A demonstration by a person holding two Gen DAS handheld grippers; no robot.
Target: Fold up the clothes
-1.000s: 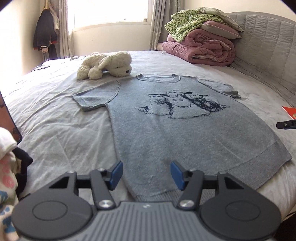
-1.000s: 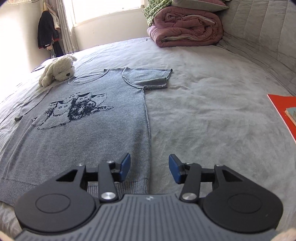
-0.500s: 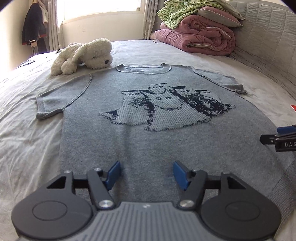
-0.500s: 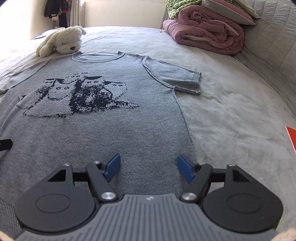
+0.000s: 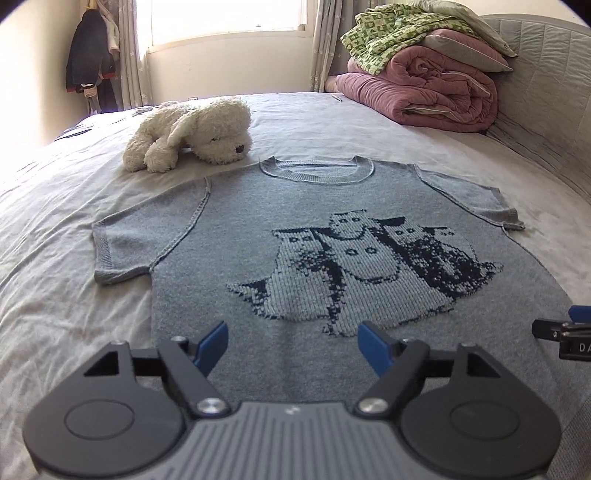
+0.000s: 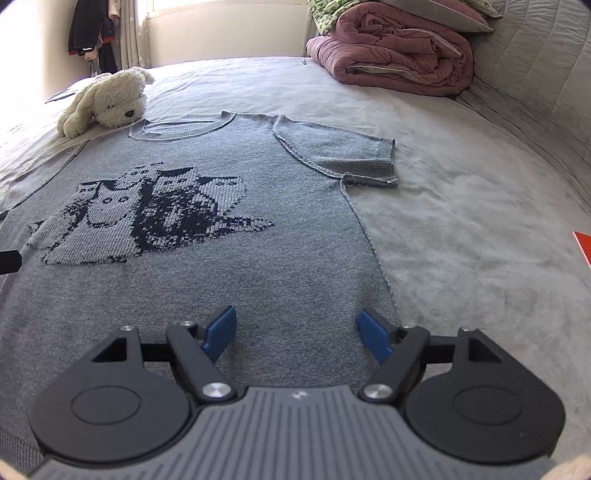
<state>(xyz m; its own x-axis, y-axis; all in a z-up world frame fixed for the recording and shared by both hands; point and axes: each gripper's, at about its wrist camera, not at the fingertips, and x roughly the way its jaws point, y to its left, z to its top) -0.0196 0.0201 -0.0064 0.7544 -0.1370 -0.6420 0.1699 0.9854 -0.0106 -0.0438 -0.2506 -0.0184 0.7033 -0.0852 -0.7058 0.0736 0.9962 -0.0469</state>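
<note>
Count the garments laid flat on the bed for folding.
1: a grey sweater spread face-up mid-bed, collar toward the stuffed dog. Dark clothes hang in the corner.

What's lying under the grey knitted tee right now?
The grey knitted tee lies flat, front up, directly on the grey bedsheet. No bump suggests anything beneath, but the fabric hides that patch. The stuffed dog sits beyond its collar, not under it.

A wide bed in a wrinkled pale grey sheet fills the room. Along its right edge runs a quilted grey headboard. Beyond the far edge, a bright window with patterned curtains throws daylight across the cream wall. Dark clothes hang in the far left corner.
</note>
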